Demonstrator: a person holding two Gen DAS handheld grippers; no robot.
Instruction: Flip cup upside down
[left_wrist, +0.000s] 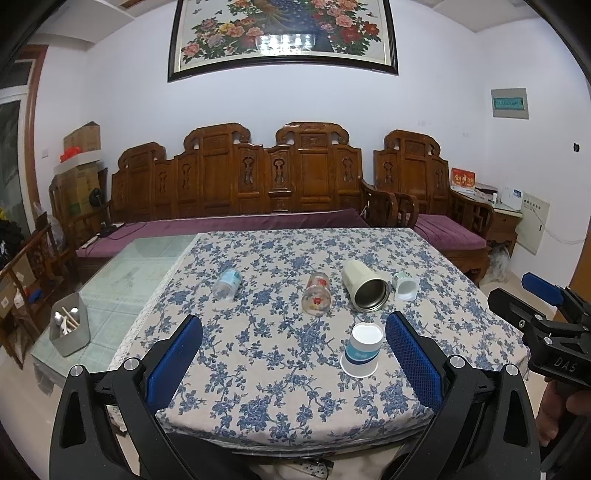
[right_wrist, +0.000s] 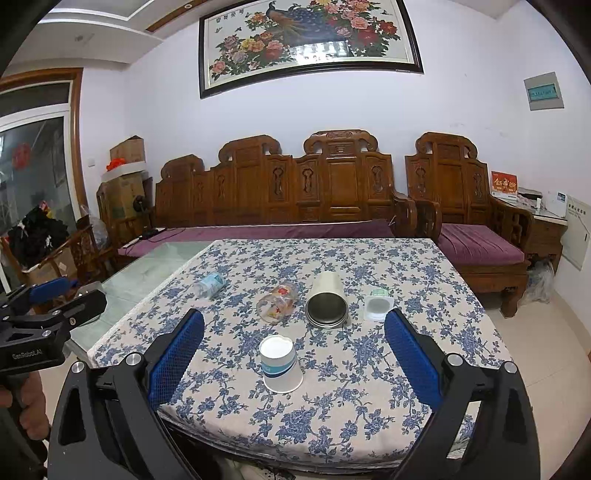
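A white paper cup with a blue band (left_wrist: 361, 350) stands upside down on the floral tablecloth (left_wrist: 258, 369), near the front edge; it also shows in the right wrist view (right_wrist: 280, 363). My left gripper (left_wrist: 293, 354) is open and empty, held back from the table, with the cup just inside its right finger (left_wrist: 413, 362). My right gripper (right_wrist: 293, 354) is open and empty, with the cup between its fingers but farther out. Each gripper shows at the edge of the other's view: the right one (left_wrist: 546, 317) and the left one (right_wrist: 44, 317).
Lying on their sides behind the cup are a cream steel tumbler (left_wrist: 365, 286), a flowered glass (left_wrist: 316, 293), a clear plastic cup (left_wrist: 227, 283) and a small white tub (left_wrist: 404, 286). A grey utensil holder (left_wrist: 70, 328) stands on the glass table at the left. A wooden sofa (left_wrist: 258, 184) is behind.
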